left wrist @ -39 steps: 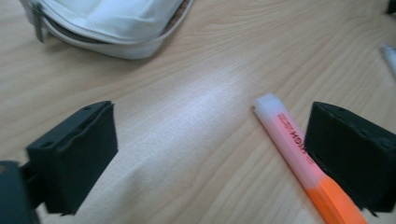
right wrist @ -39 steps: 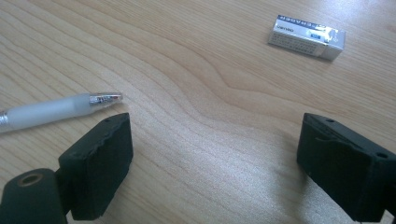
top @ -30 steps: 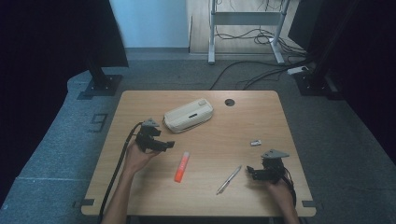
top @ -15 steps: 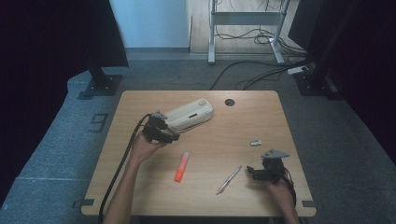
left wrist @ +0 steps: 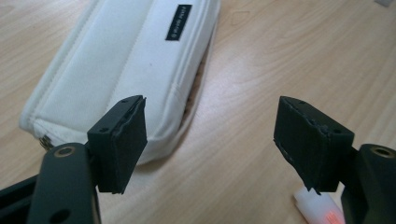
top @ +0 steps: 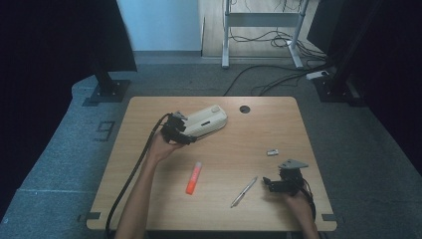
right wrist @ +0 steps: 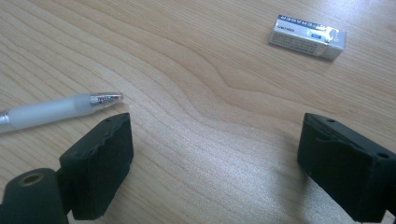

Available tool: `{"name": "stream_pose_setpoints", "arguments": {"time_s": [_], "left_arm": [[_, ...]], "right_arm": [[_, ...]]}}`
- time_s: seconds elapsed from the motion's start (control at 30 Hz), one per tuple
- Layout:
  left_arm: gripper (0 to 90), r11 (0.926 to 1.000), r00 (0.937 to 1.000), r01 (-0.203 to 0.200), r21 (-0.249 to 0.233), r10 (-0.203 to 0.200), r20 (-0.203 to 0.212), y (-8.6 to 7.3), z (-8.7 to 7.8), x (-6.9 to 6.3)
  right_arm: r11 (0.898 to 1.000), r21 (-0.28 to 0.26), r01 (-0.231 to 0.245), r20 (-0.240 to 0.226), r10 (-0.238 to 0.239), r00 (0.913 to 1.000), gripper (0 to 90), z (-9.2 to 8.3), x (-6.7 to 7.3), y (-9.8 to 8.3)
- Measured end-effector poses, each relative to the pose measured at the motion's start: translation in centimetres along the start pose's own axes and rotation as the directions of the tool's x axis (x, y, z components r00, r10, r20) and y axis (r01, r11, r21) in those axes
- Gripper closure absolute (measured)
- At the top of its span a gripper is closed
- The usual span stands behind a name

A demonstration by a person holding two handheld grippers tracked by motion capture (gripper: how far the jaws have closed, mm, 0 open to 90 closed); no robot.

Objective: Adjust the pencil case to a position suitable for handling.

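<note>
Nearest the person, the right gripper point(top: 281, 184) rests on the wooden table point(top: 323, 149), its jaws spread with only bare wood between them, a pen point(right wrist: 56, 111) just beside its left jaw and an eraser point(right wrist: 307, 37) beyond. Farther off, the left gripper point(left wrist: 210, 140) has just been closing; its jaws are apart and clasp nothing, at the near end of the white pencil case point(left wrist: 126, 65), with an orange highlighter point(top: 194, 178) lying nearer the person
</note>
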State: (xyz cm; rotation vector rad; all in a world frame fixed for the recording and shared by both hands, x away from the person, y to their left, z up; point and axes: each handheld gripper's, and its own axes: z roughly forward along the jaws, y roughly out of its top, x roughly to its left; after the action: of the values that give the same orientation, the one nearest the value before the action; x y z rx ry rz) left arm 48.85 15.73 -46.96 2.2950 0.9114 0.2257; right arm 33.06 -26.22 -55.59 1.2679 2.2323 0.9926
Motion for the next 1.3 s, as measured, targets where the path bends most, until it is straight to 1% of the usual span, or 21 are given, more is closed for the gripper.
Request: {"name": "stream_pose_setpoints", "arguments": {"time_s": [0.1, 0.17, 0.27, 0.33, 0.5, 0.53, 0.57, 0.6, 0.63, 0.77, 0.8, 0.83, 0.93, 1.0, 1.07, 1.13, 1.17, 1.23, 1.3], "left_arm": [[29.3, 1.0000, 1.0000, 0.000, -0.006, 0.000, 0.004, 0.5, 0.5, 0.4], [29.6, 0.9999, 0.9995, 0.014, -0.009, -0.013, 0.029, 0.8, 0.8, 0.7], [30.9, 0.9994, 0.9987, 0.030, -0.018, -0.029, 0.041, 1.3, 1.4, 1.1], [31.5, 0.9991, 0.9980, 0.040, -0.013, -0.040, 0.049, 1.5, 1.8, 1.5], [33.3, 0.9990, 0.9973, 0.046, -0.002, -0.045, 0.058, 2.0, 2.9, 2.2], [33.2, 0.9990, 0.9973, 0.046, -0.002, -0.045, 0.058, 2.0, 2.9, 2.2], [33.1, 0.9986, 0.9972, 0.052, 0.009, -0.052, 0.053, 2.0, 3.3, 2.5], [33.1, 0.9986, 0.9972, 0.052, 0.009, -0.052, 0.053, 2.0, 3.3, 2.5], [32.8, 0.9981, 0.9975, 0.056, 0.023, -0.057, 0.041, 1.9, 3.7, 2.9], [32.8, 0.9971, 0.9970, 0.065, 0.040, -0.067, 0.040, 1.6, 4.3, 3.4], [33.2, 0.9969, 0.9980, 0.051, 0.060, -0.053, 0.035, 1.4, 4.7, 3.4], [33.8, 0.9971, 0.9986, 0.042, 0.064, -0.044, 0.031, 1.3, 4.8, 3.4], [34.7, 0.9975, 0.9993, 0.031, 0.063, -0.032, 0.018, 1.1, 5.0, 3.3], [37.6, 0.9973, 0.9994, 0.033, 0.066, -0.034, 0.011, 1.0, 5.0, 3.3], [38.5, 0.9975, 0.9994, 0.033, 0.062, -0.033, 0.002, 0.8, 5.0, 3.2], [41.3, 0.9976, 0.9996, 0.027, 0.064, -0.026, -0.005, 0.7, 5.0, 3.2], [42.7, 0.9978, 0.9996, 0.017, 0.064, -0.015, -0.024, 0.5, 5.1, 3.0], [44.1, 0.9980, 0.9996, 0.014, 0.061, -0.012, -0.026, 0.3, 5.0, 2.7], [47.7, 0.9983, 0.9995, 0.010, 0.057, -0.008, -0.031, 0.0, 4.8, 2.5]], "right_arm": [[1.000, -0.001, 0.002, 0.000, -0.002, 1.0000, 10.2, 0.0, 0.0, 0.0], [1.000, -0.001, 0.002, 0.000, -0.002, 1.0000, 10.2, 0.0, 0.0, 0.0], [1.000, -0.001, 0.002, 0.000, -0.002, 1.0000, 10.2, 0.0, 0.0, 0.0], [1.000, -0.001, 0.002, 0.000, -0.002, 1.0000, 10.2, 0.0, 0.0, 0.0], [1.000, -0.002, 0.002, 0.001, -0.002, 1.0000, 10.2, 0.0, 0.0, 0.0], [1.000, -0.002, 0.002, 0.001, -0.002, 1.0000, 10.2, 0.0, 0.0, 0.0], [1.000, -0.003, 0.002, 0.001, -0.002, 1.0000, 10.2, 0.0, 0.0, 0.0], [1.000, -0.003, 0.002, 0.001, -0.002, 1.0000, 10.2, 0.0, 0.0, 0.0], [1.000, -0.002, 0.002, 0.001, -0.002, 1.0000, 10.2, 0.0, 0.0, 0.0], [1.000, -0.003, 0.003, 0.000, -0.003, 1.0000, 10.3, 0.0, 0.0, 0.0], [1.000, -0.003, 0.003, -0.001, -0.003, 1.0000, 10.4, 0.0, 0.0, 0.0], [1.000, -0.003, 0.003, -0.001, -0.003, 1.0000, 10.4, 0.0, 0.0, 0.0], [1.000, -0.003, 0.004, -0.002, -0.004, 1.0000, 10.5, 0.0, 0.0, 0.0], [1.000, -0.003, 0.005, -0.001, -0.005, 1.0000, 10.5, 0.0, 0.0, 0.0], [1.000, -0.002, 0.005, -0.002, -0.005, 1.0000, 10.5, 0.0, 0.0, 0.0], [1.000, -0.002, 0.005, -0.002, -0.005, 1.0000, 10.5, 0.0, 0.0, 0.0], [1.000, -0.002, 0.005, -0.002, -0.005, 1.0000, 10.5, 0.0, 0.0, 0.0], [1.000, -0.002, 0.006, -0.002, -0.006, 1.0000, 10.6, 0.0, 0.0, 0.0], [1.000, -0.002, 0.006, -0.002, -0.006, 1.0000, 10.6, 0.0, 0.0, 0.0]]}}
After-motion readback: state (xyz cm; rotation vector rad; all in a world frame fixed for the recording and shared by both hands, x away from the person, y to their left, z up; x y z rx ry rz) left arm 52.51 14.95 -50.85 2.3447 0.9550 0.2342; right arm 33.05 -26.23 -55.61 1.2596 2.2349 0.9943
